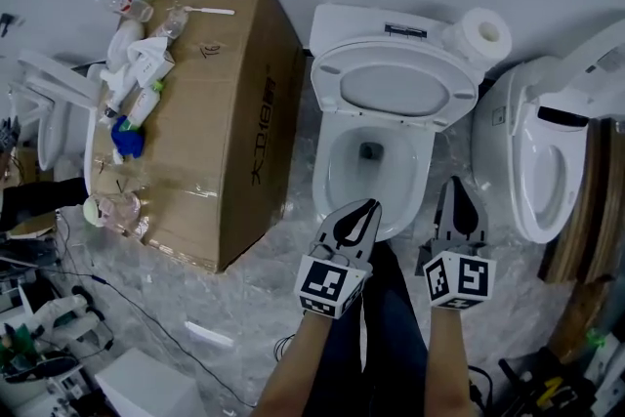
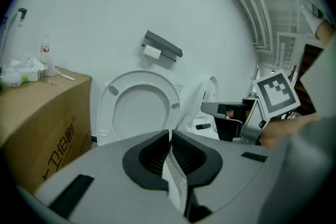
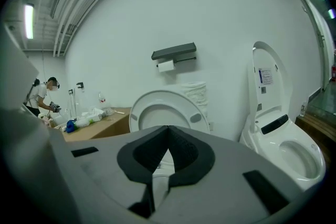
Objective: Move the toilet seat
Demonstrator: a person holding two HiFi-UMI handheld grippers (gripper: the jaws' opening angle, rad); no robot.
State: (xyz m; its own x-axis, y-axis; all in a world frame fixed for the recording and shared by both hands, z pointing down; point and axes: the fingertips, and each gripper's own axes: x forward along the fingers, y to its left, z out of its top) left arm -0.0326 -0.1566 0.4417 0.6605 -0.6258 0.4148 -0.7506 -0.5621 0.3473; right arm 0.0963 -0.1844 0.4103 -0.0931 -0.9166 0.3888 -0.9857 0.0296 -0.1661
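The white toilet seat stands raised, leaning back against the tank above the open bowl. My left gripper hovers at the bowl's front rim, shut with nothing between its jaws. My right gripper is just right of the bowl's front, over the floor, also shut and holding nothing. In the left gripper view the upright seat lies ahead, beyond the closed tips of the left gripper. The right gripper view shows the seat ahead, above the closed tips of the right gripper. Neither gripper touches the seat.
A large cardboard box with bottles and tubes on top stands close on the toilet's left. A toilet paper roll sits on the tank. A second toilet with its lid up is on the right. Cables and clutter cover the floor at lower left.
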